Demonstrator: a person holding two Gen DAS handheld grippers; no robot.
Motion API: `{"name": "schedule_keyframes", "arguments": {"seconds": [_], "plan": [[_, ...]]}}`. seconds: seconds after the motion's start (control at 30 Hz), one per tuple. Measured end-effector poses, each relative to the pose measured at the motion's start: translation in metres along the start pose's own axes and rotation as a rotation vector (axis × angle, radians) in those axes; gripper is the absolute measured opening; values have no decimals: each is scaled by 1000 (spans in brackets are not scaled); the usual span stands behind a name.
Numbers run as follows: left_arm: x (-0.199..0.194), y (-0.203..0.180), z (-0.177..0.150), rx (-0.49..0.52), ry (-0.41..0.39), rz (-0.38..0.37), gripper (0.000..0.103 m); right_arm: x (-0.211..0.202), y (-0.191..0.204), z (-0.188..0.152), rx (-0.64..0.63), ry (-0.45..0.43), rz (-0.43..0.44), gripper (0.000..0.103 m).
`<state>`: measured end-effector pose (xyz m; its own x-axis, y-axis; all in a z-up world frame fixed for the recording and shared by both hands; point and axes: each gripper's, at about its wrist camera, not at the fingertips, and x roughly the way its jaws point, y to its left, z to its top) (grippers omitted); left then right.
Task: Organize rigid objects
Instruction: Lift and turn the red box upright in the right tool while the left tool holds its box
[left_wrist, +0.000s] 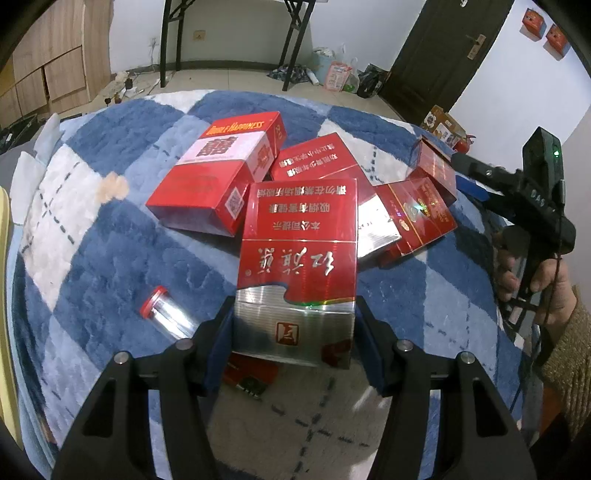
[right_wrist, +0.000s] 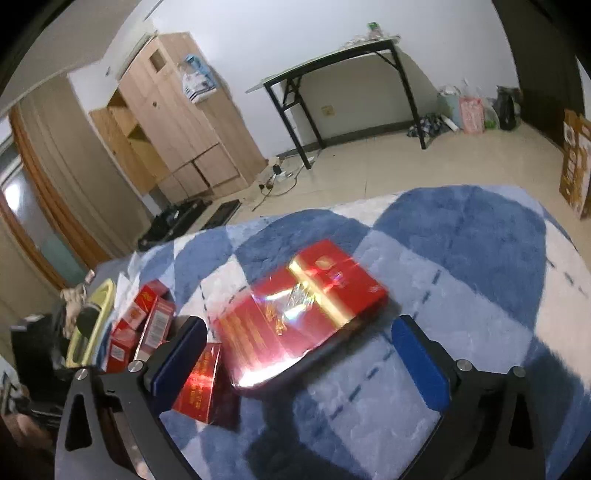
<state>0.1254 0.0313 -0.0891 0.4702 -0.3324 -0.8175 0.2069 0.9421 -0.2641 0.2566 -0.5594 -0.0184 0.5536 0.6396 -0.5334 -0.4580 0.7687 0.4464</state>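
My left gripper (left_wrist: 295, 321) is shut on a red and silver cigarette pack (left_wrist: 299, 258), held tilted over the blue and white checked blanket (left_wrist: 110, 258). Beyond it lie a Double Happiness pack (left_wrist: 218, 173) and several other red packs (left_wrist: 413, 218) in a loose heap. A clear tube with a red cap (left_wrist: 166, 314) lies to the left. In the right wrist view my right gripper (right_wrist: 299, 354) stands open and wide. A flat red box (right_wrist: 303, 314) lies on the blanket (right_wrist: 480, 258) between and just ahead of its blue pads (right_wrist: 421, 358), untouched.
A small red pack (right_wrist: 199, 380) stands by the right gripper's left finger. More red packs (right_wrist: 144, 325) and a yellow-green tray (right_wrist: 88, 328) sit at the blanket's left edge. A person's hand (left_wrist: 546, 280) grips a handle at the right. A black desk (right_wrist: 332, 74) and a wardrobe (right_wrist: 177, 122) stand beyond.
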Motion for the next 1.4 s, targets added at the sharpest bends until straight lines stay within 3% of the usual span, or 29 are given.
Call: {"name": "schedule_keyframes", "arguments": {"seconds": [0.07, 0.17, 0.23, 0.3, 0.4, 0.5, 0.67, 0.8, 1.0, 1.23, 1.4], "plan": [[0, 0, -1, 1, 0, 0, 61, -4, -1, 0, 22, 6, 10, 103], [0, 1, -1, -10, 5, -8, 61, -6, 13, 0, -103, 8, -35, 103], [0, 1, 0, -13, 3, -10, 61, 4, 16, 4, -122, 59, -49, 103], [0, 1, 0, -6, 3, -7, 61, 12, 13, 11, -23, 83, -71, 103], [2, 1, 1, -8, 4, 1, 61, 11, 5, 22, 209, 40, -71, 103], [2, -1, 2, -20, 2, 12, 61, 20, 21, 31, 232, 78, -209, 103], [1, -2, -1, -23, -7, 22, 61, 42, 44, 33, 228, 106, -329, 102], [-4, -3, -1, -15, -6, 23, 61, 54, 58, 27, 94, 124, -430, 85], [-32, -3, -6, 11, -51, 78, 61, 30, 47, 26, 101, 90, -355, 66], [-96, 7, -5, -32, -164, 118, 61, -52, 56, 35, 55, -60, -301, 63], [-137, 22, 2, -79, -236, 133, 61, -81, 76, 19, 3, -58, -263, 61]]}}
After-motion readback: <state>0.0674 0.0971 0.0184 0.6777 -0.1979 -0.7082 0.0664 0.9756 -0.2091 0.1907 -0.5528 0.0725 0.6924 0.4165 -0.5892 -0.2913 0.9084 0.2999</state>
